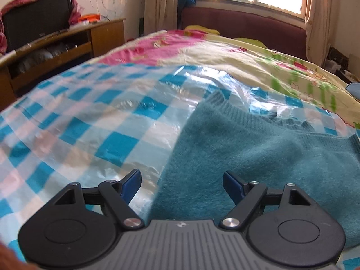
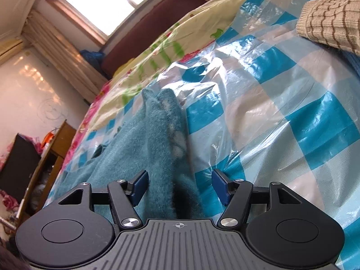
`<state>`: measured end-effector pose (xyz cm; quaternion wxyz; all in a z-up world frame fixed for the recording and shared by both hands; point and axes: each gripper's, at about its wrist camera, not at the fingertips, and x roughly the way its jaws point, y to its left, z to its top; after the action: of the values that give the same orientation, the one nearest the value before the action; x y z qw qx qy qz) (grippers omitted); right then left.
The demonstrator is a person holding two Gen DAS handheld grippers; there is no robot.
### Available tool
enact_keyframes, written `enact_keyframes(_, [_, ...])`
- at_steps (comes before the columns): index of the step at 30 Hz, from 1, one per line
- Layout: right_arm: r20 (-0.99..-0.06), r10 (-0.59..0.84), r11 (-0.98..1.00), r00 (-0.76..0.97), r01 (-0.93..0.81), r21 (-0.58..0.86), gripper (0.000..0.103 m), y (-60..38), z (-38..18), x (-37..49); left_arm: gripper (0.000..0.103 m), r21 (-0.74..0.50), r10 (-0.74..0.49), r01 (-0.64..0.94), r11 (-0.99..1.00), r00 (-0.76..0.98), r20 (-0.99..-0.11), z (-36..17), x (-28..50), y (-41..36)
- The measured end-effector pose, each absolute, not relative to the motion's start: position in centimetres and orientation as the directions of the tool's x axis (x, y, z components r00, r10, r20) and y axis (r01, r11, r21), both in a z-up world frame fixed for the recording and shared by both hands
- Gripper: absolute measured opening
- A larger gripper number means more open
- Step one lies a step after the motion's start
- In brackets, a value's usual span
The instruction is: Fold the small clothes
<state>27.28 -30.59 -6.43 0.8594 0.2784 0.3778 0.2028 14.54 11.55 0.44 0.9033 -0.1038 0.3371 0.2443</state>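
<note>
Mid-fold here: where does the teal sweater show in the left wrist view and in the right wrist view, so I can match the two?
Left wrist: the teal sweater fills the lower right, its ribbed edge toward the window, reaching down between the open fingers.
Right wrist: the teal sweater lies lower centre-left, one bunched ridge running up and away from between the open fingers.
Shared landmark: the blue checked plastic sheet under it.

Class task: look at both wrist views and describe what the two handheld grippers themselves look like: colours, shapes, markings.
Both match. The left gripper and right gripper each have a grey ribbed centre plate bearing a small crosshair mark, flanked by two round black discs. Black link arms with silver pivot screws carry the jaws, which end in dark blue pads. No cables or sleeves show.
</note>
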Motion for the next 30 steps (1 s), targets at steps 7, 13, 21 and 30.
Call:
enact_keyframes(7, [-0.478, 0.636, 0.673, 0.606, -0.131, 0.728, 0.063, -32.4, -7.4, 27.7, 0.085, 0.06, 0.357, -0.422, 0.905, 0.673, -0.647, 1.9, 16.8, 5.7])
enact_keyframes(13, [-0.455, 0.666, 0.635, 0.59, -0.13, 0.761, 0.064, -32.8, -7.7, 27.8, 0.085, 0.078, 0.269, -0.29, 0.954, 0.708, -0.653, 0.8, 20.3, 0.1])
enact_keyframes(21, [-0.436, 0.69, 0.615, 0.578, -0.151, 0.774, 0.066, -32.5, -7.9, 27.9, 0.085, 0.092, 0.246, -0.248, 0.964, 0.717, -0.653, -0.7, 23.1, -1.8])
enact_keyframes(30, [-0.425, 0.693, 0.59, 0.582, -0.12, 0.798, 0.066, -32.2, -8.1, 29.2, 0.085, 0.096, 0.277, -0.283, 0.954, 0.717, -0.639, -1.7, 24.9, 1.3])
